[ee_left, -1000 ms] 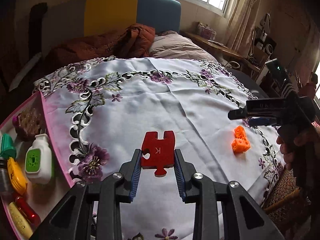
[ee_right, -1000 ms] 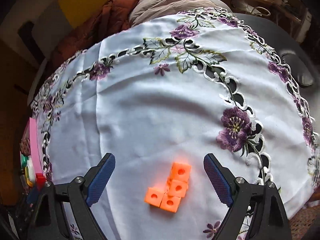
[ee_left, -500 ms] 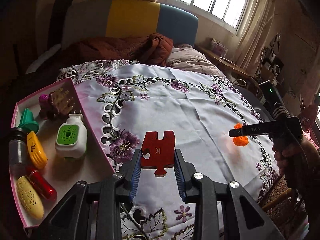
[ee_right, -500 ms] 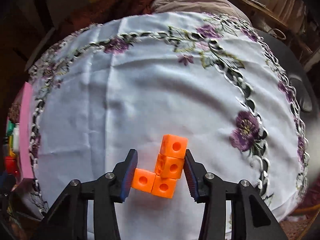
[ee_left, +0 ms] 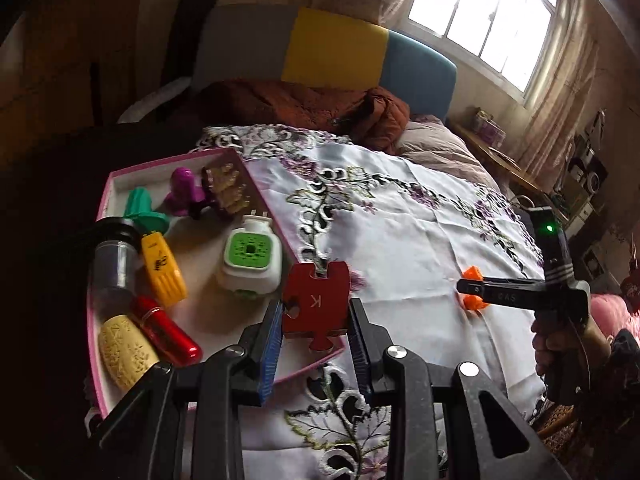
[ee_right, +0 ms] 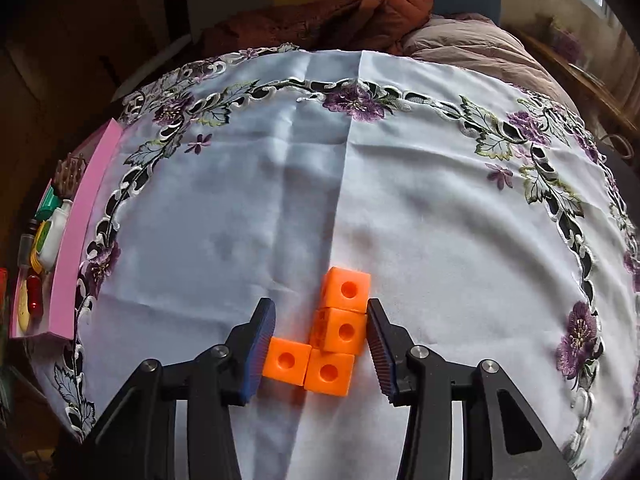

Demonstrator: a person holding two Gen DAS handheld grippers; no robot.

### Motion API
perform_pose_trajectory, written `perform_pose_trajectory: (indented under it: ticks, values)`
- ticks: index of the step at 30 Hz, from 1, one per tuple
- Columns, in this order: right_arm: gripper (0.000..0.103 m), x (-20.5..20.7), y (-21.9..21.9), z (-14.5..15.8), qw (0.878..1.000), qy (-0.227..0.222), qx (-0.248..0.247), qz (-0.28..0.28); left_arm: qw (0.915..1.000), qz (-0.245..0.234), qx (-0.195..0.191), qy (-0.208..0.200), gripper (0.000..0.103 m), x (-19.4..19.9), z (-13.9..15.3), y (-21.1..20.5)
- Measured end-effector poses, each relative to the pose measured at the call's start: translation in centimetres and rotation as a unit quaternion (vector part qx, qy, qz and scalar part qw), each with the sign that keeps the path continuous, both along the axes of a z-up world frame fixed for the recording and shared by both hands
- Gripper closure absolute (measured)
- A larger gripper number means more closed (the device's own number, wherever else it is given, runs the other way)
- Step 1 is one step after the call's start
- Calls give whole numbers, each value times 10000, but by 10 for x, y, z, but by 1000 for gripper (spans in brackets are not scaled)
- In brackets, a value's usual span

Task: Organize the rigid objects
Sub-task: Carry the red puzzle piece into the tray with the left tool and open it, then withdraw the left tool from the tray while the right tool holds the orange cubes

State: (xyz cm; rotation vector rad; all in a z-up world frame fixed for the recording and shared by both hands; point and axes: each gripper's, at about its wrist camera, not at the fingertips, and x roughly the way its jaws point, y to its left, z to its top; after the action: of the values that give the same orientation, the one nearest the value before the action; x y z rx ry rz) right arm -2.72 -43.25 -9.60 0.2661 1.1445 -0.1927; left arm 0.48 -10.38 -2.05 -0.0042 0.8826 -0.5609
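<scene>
Over the near right corner of the shallow pink-walled tray (ee_left: 264, 194), the left gripper (ee_left: 316, 330) holds a flat red jigsaw-shaped puzzle piece marked with a letter K (ee_left: 316, 300), its ribbed blue pads clamped on the piece's two side edges. The piece looks thin, stiff and light, probably foam or plastic; an edge-on pinch like this should hold as long as it does not twist. Well to the right of the tray, on the white embroidered tablecloth (ee_right: 400, 184), the right gripper (ee_right: 320, 342) is closed around a cluster of four joined orange plastic cubes with round holes in their faces (ee_right: 332, 336). Its left pad touches the lowest-left cube and its right pad presses the middle cube; whether the cluster is off the cloth I cannot tell. The cubes look hard, smooth and light, and the stepped outline gives uneven contact, so a grip across the two flat outer faces seems safest. Inside the tray lie hard, glossy small items: a white and green plug-in device (ee_left: 250, 258), a yellow ridged clip (ee_left: 164, 274), a red capsule-shaped tube (ee_left: 168, 330), a pale yellow textured oval (ee_left: 126, 354) and a purple figure (ee_left: 184, 192).
</scene>
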Motion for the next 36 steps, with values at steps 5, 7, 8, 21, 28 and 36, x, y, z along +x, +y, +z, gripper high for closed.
perform_pose_trajectory:
  ticks: [5,7,8,21,28,36]
  values:
    - [57,4,4,-1,9998,41,-144,96,9975,708,-70,21,72,14,6,47]
    - [56,4,4,-1,9997,57,-191,133,9954,955,-49,-13,72,19,7,63]
    - [56,4,5,-1,9997,59,-199,137,9943,1070,-21,-24,72,21,7,69]
    - [57,5,8,2,9990,74,-344,277,9915,1228,-189,381,72,67,-4,65]
    - [57,4,8,2,9991,70,-322,275,9914,1204,-44,512,72,111,-19,34]
    - [57,5,7,1,9992,71,-297,263,9885,1320,325,656,71,142,-46,22]
